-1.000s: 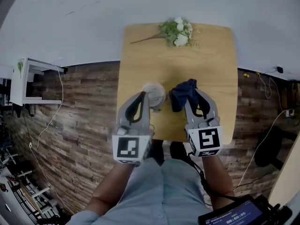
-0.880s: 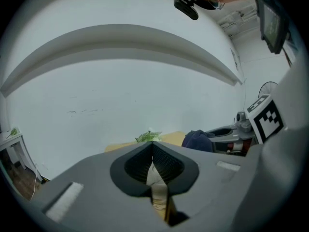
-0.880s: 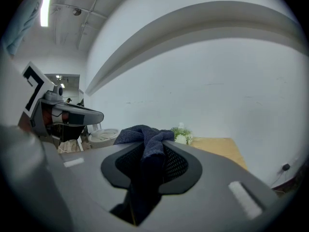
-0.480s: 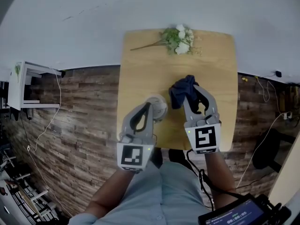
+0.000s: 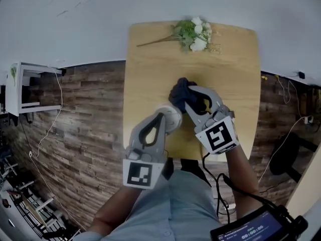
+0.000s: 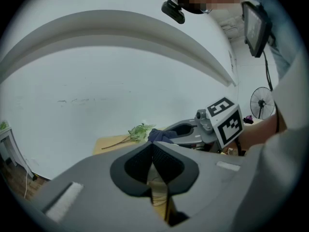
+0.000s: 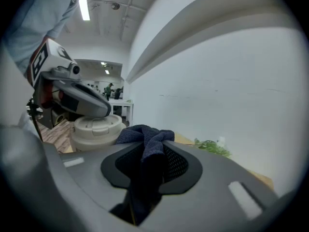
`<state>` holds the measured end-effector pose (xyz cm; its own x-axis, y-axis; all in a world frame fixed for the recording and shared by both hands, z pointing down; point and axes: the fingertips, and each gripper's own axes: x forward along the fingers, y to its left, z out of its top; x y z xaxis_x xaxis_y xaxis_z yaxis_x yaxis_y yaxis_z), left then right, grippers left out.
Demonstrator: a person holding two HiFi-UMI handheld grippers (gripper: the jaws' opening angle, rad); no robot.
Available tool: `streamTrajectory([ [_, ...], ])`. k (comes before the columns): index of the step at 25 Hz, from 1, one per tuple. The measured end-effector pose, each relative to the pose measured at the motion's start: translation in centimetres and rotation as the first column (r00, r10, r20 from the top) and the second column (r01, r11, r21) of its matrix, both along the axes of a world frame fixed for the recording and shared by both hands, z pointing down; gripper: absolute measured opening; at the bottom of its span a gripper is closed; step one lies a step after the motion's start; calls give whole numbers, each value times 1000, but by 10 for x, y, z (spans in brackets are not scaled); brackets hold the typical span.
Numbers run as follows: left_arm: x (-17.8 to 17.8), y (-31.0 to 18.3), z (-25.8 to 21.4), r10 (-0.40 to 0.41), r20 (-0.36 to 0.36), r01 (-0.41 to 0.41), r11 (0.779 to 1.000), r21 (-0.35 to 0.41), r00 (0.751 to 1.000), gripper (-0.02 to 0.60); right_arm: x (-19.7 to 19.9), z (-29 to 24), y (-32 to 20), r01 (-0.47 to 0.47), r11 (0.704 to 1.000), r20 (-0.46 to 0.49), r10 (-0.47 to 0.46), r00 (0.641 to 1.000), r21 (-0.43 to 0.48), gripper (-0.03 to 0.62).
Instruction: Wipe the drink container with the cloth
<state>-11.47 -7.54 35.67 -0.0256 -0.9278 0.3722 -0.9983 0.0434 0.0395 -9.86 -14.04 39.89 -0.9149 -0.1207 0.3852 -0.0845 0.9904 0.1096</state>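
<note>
The left gripper (image 5: pixel 162 116) has its jaws pinched on the drink container (image 5: pixel 172 118), and the right gripper (image 5: pixel 187 96) jaws squeeze the cloth (image 5: pixel 178 90) just beside it, so wiping looks hardly started.

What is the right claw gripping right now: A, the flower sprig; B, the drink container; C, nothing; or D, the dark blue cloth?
D: in the right gripper view the right claw is shut on the dark blue cloth, whose bunched end sticks out above its jaws.
</note>
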Motion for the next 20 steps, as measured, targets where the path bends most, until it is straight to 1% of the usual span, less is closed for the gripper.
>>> streamTrajectory([
  [2, 0, 0, 0, -2, -3, 2, 1000, -4, 1000, 12, -6, 8, 9, 80, 997, -4, -80, 997, -15, 94],
  [7, 0, -1, 1, -8, -37, 7, 1000, -23, 999, 12, -14, 8, 13, 187, 978, 64, -182, 981, -89, 94],
  [11, -1, -2, 1, -9, -35, 8, 1000, -29, 999, 12, -18, 16, 18, 295, 952, 23, -294, 955, -84, 93],
  [14, -1, -1, 2, -11, -38, 10, 999, -33, 999, 12, -19, 26, 20, 326, 942, -4, -328, 945, -84, 92],
  [20, -2, 1, 5, -8, -48, 5, 999, -51, 999, 12, -21, 49, 21, 329, 937, -28, -334, 942, -114, 91],
])
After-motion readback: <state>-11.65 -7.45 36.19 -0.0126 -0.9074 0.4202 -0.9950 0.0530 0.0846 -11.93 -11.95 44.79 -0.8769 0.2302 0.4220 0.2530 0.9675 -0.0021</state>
